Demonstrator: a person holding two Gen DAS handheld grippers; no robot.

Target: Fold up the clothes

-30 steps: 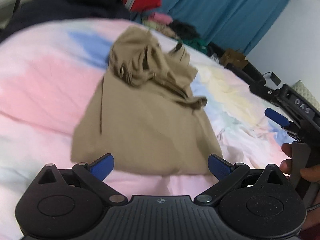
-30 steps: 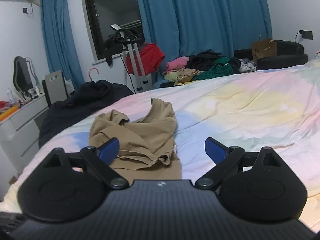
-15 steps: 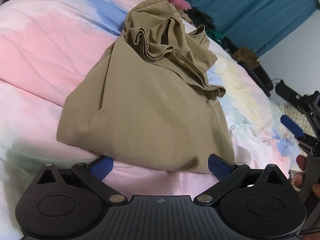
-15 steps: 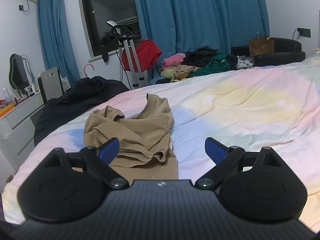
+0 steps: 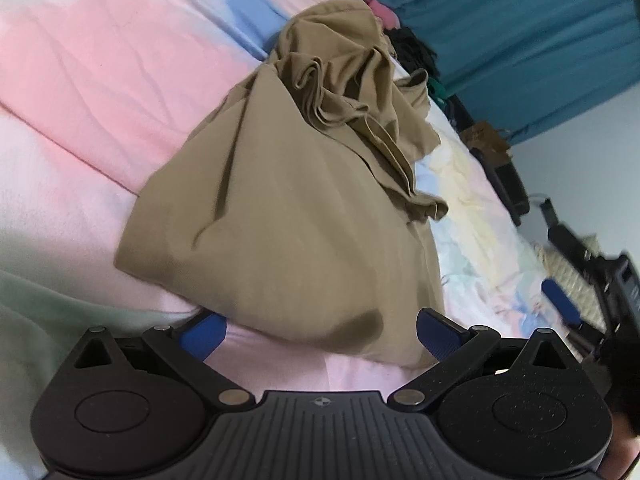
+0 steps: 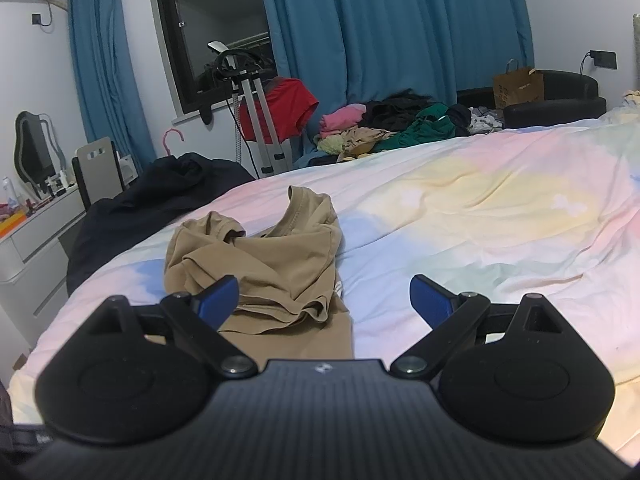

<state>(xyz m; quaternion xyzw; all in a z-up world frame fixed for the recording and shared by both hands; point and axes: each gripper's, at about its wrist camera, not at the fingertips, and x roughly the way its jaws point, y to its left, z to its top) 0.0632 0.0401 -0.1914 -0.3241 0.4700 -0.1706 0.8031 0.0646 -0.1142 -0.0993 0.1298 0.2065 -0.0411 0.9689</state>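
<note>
A tan T-shirt (image 5: 288,216) lies crumpled on the pastel bedspread (image 5: 80,80), its lower half flat and its upper part bunched in folds. My left gripper (image 5: 320,332) is open, low over the bed, with the shirt's near hem between its blue fingertips (image 5: 204,334). My right gripper (image 6: 324,300) is open and empty above the bed, to the right of the shirt (image 6: 272,264), and it also shows at the right edge of the left wrist view (image 5: 560,308).
A dark garment (image 6: 160,192) lies at the bed's far left edge. A pile of clothes (image 6: 392,128) sits by the blue curtains (image 6: 400,28). A stand with a red cloth (image 6: 288,108), a white dresser (image 6: 32,240) and a black sofa (image 6: 560,96) surround the bed.
My left gripper has moved forward and down to the shirt's near hem and tilted. My right gripper has drifted slightly, staying open.
</note>
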